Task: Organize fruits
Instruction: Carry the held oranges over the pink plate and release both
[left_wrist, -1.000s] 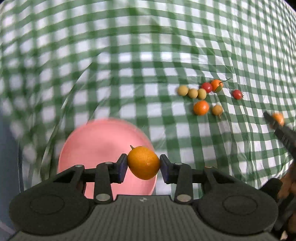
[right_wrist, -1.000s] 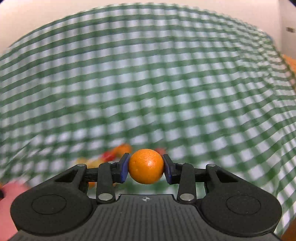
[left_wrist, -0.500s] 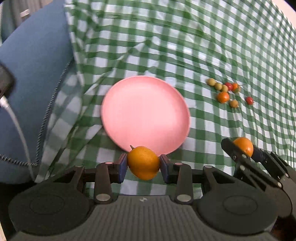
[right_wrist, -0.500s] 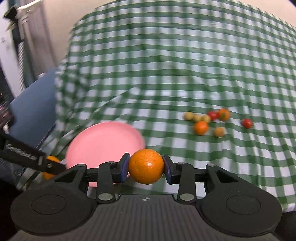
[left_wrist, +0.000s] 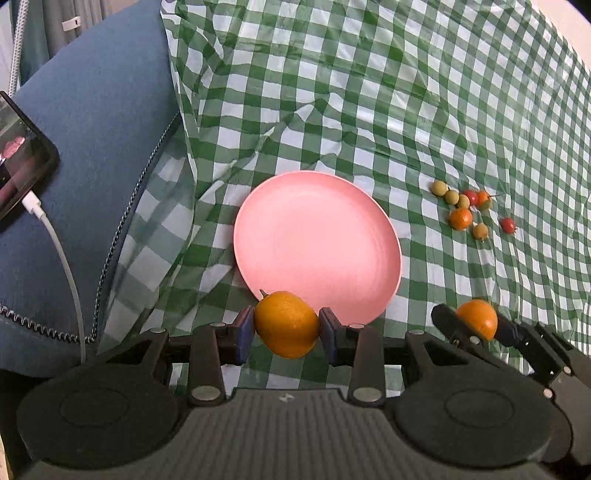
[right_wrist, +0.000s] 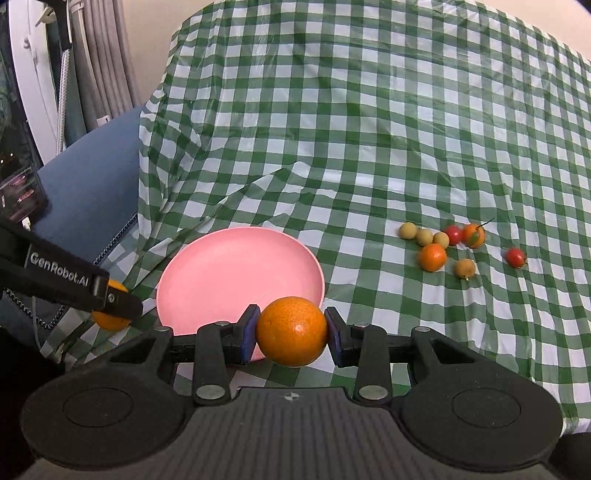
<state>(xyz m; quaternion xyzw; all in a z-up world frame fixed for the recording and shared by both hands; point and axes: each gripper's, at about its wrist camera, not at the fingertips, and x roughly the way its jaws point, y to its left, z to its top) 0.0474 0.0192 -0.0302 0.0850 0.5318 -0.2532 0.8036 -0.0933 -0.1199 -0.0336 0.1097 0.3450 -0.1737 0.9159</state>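
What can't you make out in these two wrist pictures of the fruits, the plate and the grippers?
- Pink plate: near rim hidden by the stemmed orange in the left wrist view.
- Small fruits on the cloth: too small to identify.
- Left gripper, right wrist view: its orange mostly hidden behind a finger.
- Phone: cut off by the left edge.

surface: green-and-white checked cloth (right_wrist: 369, 122), creased, draped over its left edge | left: blue upholstered seat (left_wrist: 96, 147) with phone (left_wrist: 18, 162) on white cable (left_wrist: 62, 266) | back: cream wall (right_wrist: 147, 33), grey curtain (right_wrist: 99, 62) at far left
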